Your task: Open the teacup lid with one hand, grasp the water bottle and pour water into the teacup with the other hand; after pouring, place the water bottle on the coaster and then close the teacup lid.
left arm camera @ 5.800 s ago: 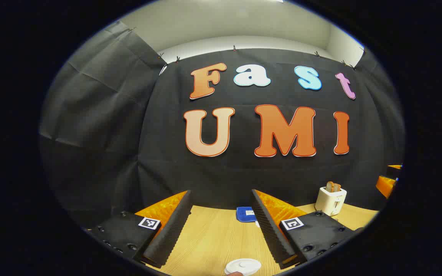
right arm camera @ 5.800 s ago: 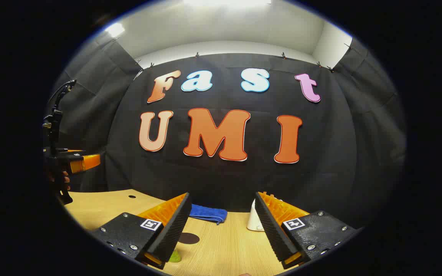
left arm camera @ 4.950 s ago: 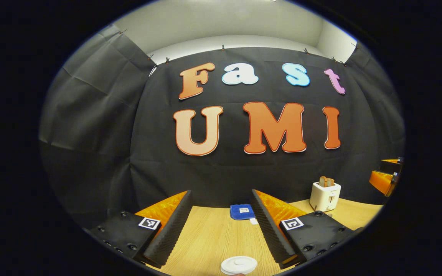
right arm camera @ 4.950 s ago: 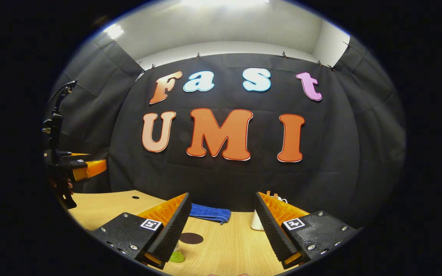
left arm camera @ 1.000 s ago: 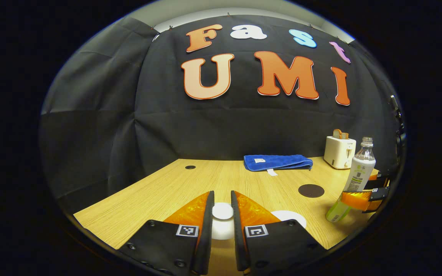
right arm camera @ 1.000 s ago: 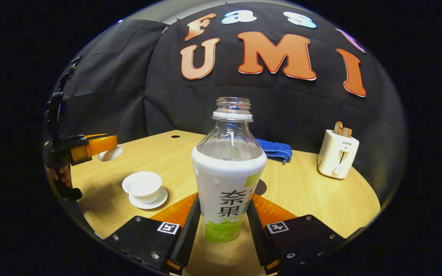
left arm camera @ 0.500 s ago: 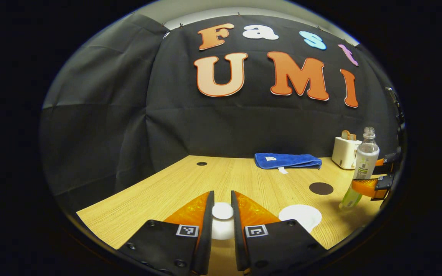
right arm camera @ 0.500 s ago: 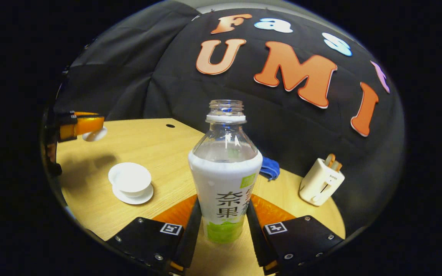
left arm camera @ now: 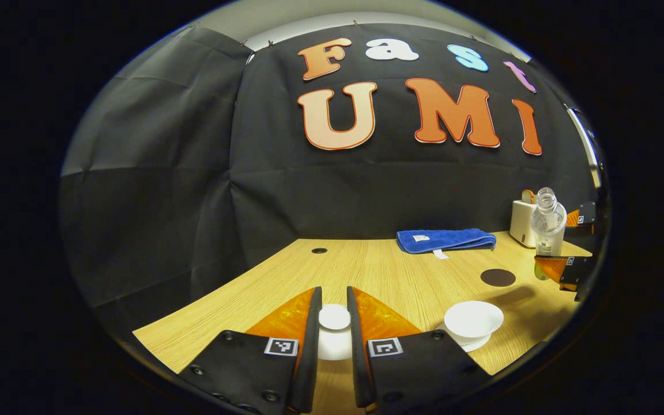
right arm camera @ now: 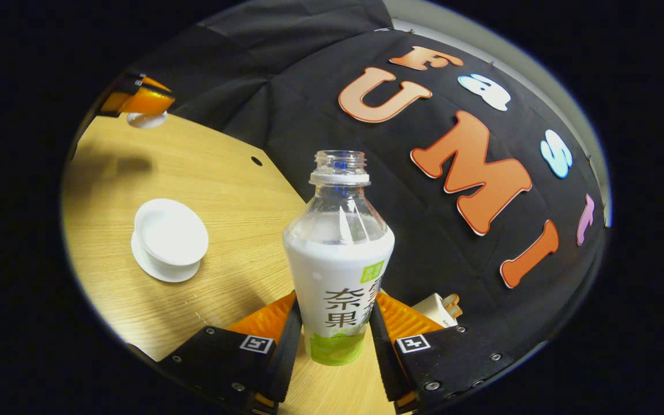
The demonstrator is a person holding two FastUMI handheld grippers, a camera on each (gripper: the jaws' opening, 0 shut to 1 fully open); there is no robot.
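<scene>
My left gripper (left arm camera: pixel 333 295) is shut on the knob of the white teacup lid (left arm camera: pixel 334 318) and holds it above the table. The uncovered white teacup (left arm camera: pixel 474 318) sits on its saucer to the right; in the right gripper view the teacup (right arm camera: pixel 170 231) lies left of the bottle. My right gripper (right arm camera: pixel 335 302) is shut on the water bottle (right arm camera: pixel 338 253), uncapped and partly full, held off the table and leaning. A dark round coaster (left arm camera: pixel 497 277) lies beyond the cup. The left gripper (right arm camera: pixel 140 108) with the lid (right arm camera: pixel 146 120) shows far off at upper left.
A folded blue towel (left arm camera: pixel 446 239) lies at the back of the wooden table (left arm camera: pixel 286 276). A white toaster (left arm camera: pixel 521 222) with bread stands at the back right, behind the bottle (left arm camera: pixel 546 222). A small hole (left arm camera: pixel 319 251) marks the tabletop.
The right gripper has lifted the bottle and rolled it toward the teacup over the last second. The left gripper, still holding the lid, has drifted away from the cup.
</scene>
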